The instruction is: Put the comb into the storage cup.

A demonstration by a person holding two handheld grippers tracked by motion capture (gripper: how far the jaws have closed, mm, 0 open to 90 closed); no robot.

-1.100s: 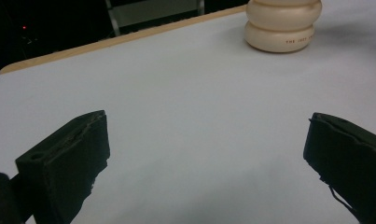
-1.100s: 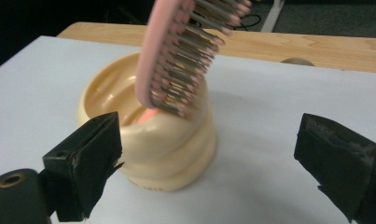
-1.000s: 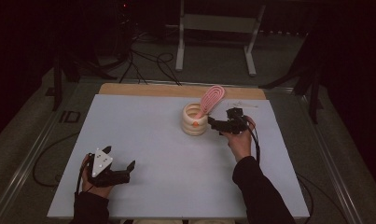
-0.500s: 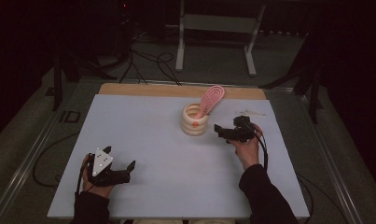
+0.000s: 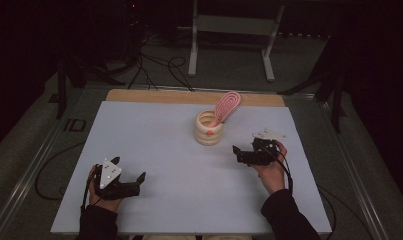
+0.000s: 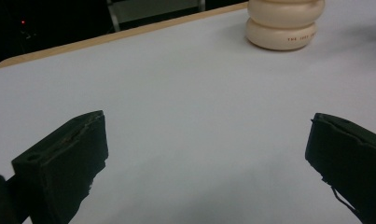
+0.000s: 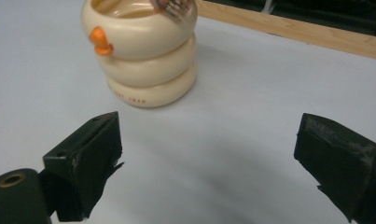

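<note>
Cream ribbed holder [image 5: 209, 128] with 1 orange spot; pink striped spatula [image 5: 227, 104]; pale blue-white tabletop [image 5: 154, 145], tan far edge.

High view overlooks the table [image 5: 154, 150]; both gripper views skim it low.

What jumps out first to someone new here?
The cream ribbed holder stands toward the far middle of the white table, with a pink looped utensil leaning out of it to the right. The right tongs sit open just right of it; the left tongs rest open near the front-left edge.
</note>
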